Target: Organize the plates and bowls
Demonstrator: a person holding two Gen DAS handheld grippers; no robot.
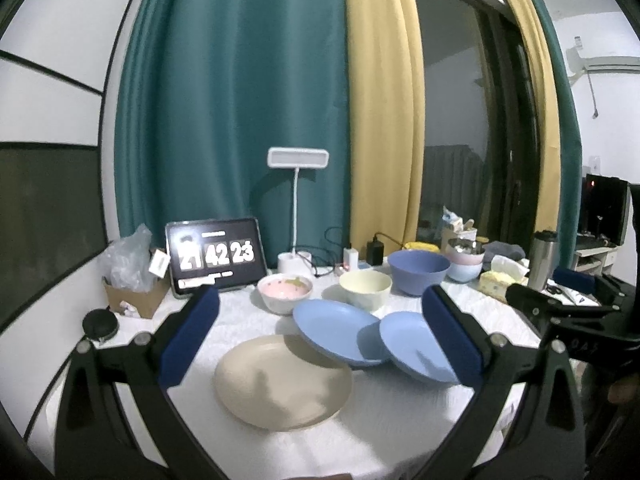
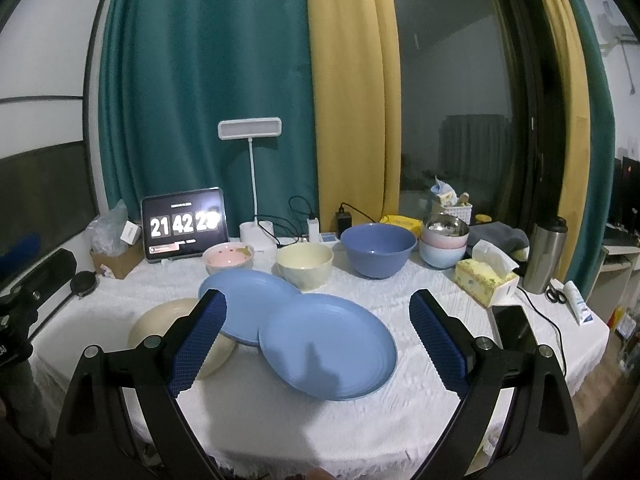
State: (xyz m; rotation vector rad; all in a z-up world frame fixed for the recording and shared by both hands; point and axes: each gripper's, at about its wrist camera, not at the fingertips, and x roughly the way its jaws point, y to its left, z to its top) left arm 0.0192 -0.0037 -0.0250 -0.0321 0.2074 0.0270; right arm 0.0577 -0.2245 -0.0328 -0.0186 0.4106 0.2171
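- Plates: three on the white-clothed counter. One beige plate lies low centre of the left wrist view; two blue plates overlap each other.
- The rear blue plate leans, its near edge propped on the beige plate's rim. The front blue plate overlaps the rear one's right edge.
- Key relation, right side: the front blue plate lies straight ahead of the right gripper, low centre of that view, between and beyond the two fingers. Round, so no long axis; the near rim is the part to reach.
- Key relation, left side: the beige plate sits directly ahead of the left gripper, between its fingers.
- My read: right hand is nearer the blue pair, left hand nearer the beige.
- Fingers: both pairs spread wide, nothing held, both hovering clear of the plates.
- Bowls, loose: three in a row behind the plates: pink bowl, cream bowl, large blue bowl.
- Bowls, stacked: one stack at right of the row, a metal bowl on top of pink and pale blue ones; exact count in the stack I cannot tell.
- Nothing looks sorted yet apart from that stack.
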